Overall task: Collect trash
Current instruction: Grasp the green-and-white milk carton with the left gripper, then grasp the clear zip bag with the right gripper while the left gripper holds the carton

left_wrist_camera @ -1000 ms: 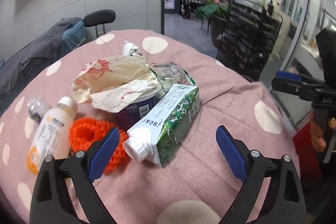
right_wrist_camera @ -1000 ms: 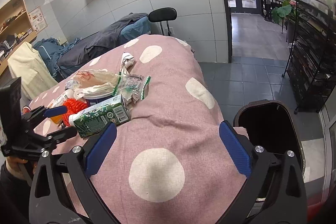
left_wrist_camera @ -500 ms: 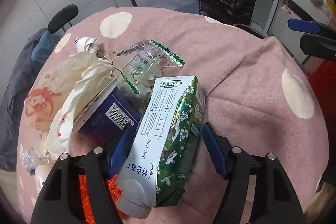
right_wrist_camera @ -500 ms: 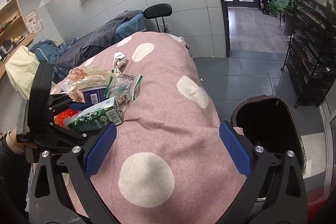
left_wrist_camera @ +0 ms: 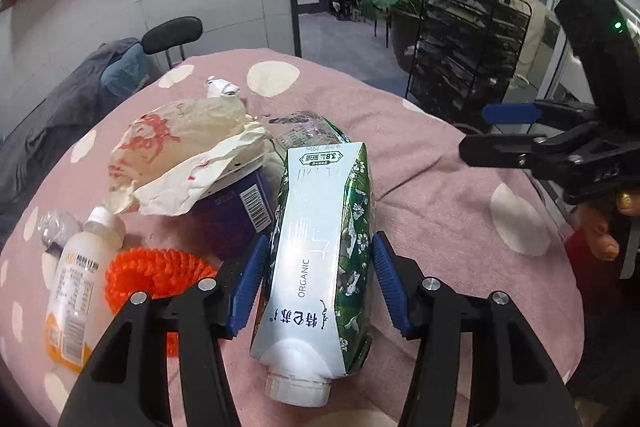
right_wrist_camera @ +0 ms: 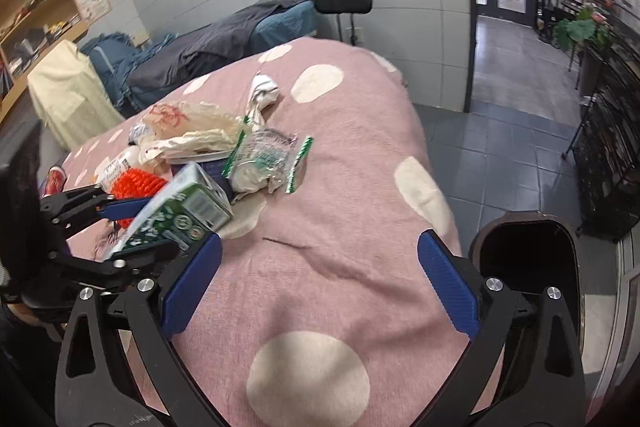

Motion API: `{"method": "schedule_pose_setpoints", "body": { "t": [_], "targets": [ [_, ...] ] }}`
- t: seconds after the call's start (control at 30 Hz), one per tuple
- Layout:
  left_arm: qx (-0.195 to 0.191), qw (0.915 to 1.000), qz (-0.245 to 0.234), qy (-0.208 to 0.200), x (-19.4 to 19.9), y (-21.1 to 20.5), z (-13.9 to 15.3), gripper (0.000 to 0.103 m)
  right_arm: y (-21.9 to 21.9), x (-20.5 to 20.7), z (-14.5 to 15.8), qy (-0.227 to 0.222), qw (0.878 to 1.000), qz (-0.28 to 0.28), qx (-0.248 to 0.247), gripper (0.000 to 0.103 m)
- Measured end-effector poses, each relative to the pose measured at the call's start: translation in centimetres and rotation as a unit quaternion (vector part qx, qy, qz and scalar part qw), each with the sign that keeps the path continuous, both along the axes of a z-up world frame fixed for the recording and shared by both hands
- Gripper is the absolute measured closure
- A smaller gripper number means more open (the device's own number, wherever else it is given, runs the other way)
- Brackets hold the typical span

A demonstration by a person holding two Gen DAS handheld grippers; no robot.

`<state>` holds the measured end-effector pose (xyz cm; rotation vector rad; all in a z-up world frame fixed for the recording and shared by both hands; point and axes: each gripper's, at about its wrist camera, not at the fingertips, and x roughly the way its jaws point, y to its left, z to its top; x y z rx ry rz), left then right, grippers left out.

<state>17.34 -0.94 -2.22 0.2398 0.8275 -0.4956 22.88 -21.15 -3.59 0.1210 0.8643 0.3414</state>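
since earlier: left gripper [left_wrist_camera: 318,285] has closed in on the carton [left_wrist_camera: 320,247] and raised it; in the right view the carton looks tilted up off the cloth [right_wrist_camera: 340,227], cap end toward the hand. right gripper [right_wrist_camera: 318,281] has barely moved.
left tool: pinching the carton across its sides, both blue pads touching it near the cap half.
right tool: spread wide, holding nothing, hovering over the cloth near the table edge.
carton place: in the left jaws, above the near side of the trash pile, well apart from the bin [right_wrist_camera: 528,263].
risk: the grip sits toward the cap end, so the long far end may swing down or twist out during the carry; glossy sides could let it slip.
risk two: the far end is close to the blue tub [left_wrist_camera: 236,211] and wrapper [left_wrist_camera: 188,155], so lifting away carelessly may drag them.
risk three: leftover liquid may leak; whether the cap is tight i cannot tell.
bin: open, dark inside, on the floor beside the table; contents not visible.
tub: covered by the paper wrapper; contents hidden.
bottle [left_wrist_camera: 80,279]: lying by the orange knit [left_wrist_camera: 156,271]; looks mostly empty, though i am unsure.
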Motion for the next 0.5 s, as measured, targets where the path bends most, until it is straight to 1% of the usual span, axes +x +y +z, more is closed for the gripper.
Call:
{"method": "schedule_pose_setpoints", "body": {
  "t": [0.1,0.17,0.2,0.3,0.37,0.43,0.5],
  "targets": [
    [-0.047,0.9978,0.046,-0.012,-0.9,1.8,0.6,0.051,1.6,1.5,-0.3,0.011,0.999,0.025,-0.016,0.006],
    [-0.077,0.9947,0.068,-0.010,-1.3,2.4,0.9,0.051,2.8,2.5,-0.2,0.013,0.999,0.042,-0.026,0.006],
    [-0.085,0.9929,0.082,-0.014,-1.7,2.9,1.0,0.051,3.4,2.9,-0.2,0.014,0.998,0.052,-0.030,0.006],
    [-0.102,0.9895,0.101,-0.019,-2.5,3.4,1.5,0.051,5.5,4.8,-0.3,0.016,0.996,0.073,-0.048,0.006],
    [-0.104,0.9878,0.114,-0.025,-3.2,3.7,1.5,0.051,6.9,6.0,-0.4,0.014,0.994,0.090,-0.069,0.006],
    [-0.112,0.9863,0.119,-0.027,-3.6,3.8,1.6,0.051,8.9,7.1,-0.6,0.005,0.986,0.124,-0.112,0.006],
    [-0.120,0.9845,0.125,-0.026,-3.9,4.1,1.6,0.051,10.3,8.1,-0.7,-0.008,0.978,0.143,-0.154,0.006]
  ]
}}
